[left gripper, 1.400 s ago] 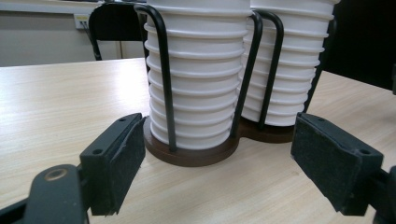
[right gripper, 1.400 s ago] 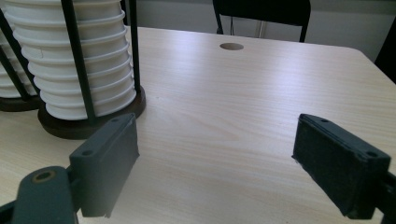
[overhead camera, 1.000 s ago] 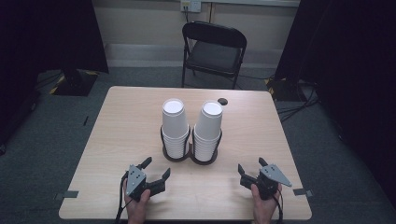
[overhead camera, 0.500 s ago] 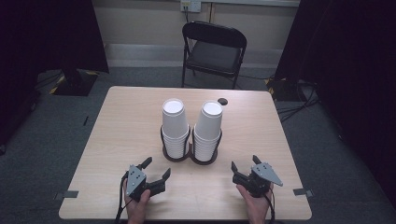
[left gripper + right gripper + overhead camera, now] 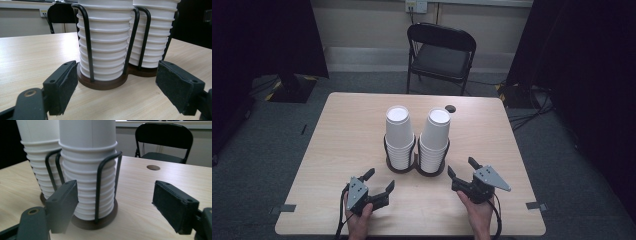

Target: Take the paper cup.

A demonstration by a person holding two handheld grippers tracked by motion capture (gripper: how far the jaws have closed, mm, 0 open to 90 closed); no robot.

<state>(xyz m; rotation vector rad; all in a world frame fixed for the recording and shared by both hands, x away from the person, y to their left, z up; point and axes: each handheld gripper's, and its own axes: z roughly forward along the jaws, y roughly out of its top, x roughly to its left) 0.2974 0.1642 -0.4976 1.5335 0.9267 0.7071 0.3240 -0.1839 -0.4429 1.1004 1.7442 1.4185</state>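
Two stacks of white paper cups, upside down, stand side by side in a black wire holder [image 5: 416, 161] with a dark brown base, mid-table. The left stack [image 5: 399, 135] and the right stack [image 5: 434, 139] rise well above the wires. My left gripper [image 5: 379, 184] rests open on the table in front of the left stack, nothing between its pads. My right gripper [image 5: 460, 169] stands open just right of the holder, a short way from the right stack. In the left gripper view the left stack [image 5: 105, 42] sits between the wide pads [image 5: 63, 86]. The right gripper view has the right stack [image 5: 88, 170] behind its left pad [image 5: 62, 203].
The light wooden table [image 5: 342, 135] has a small round cable hole [image 5: 450, 108] at its far side. A black folding chair [image 5: 439, 52] stands beyond the far edge. Dark curtains hang on both sides, and cables lie on the grey floor at right.
My right gripper has moved left and a little forward, closer to the right cup stack. The left gripper has stayed where it was.
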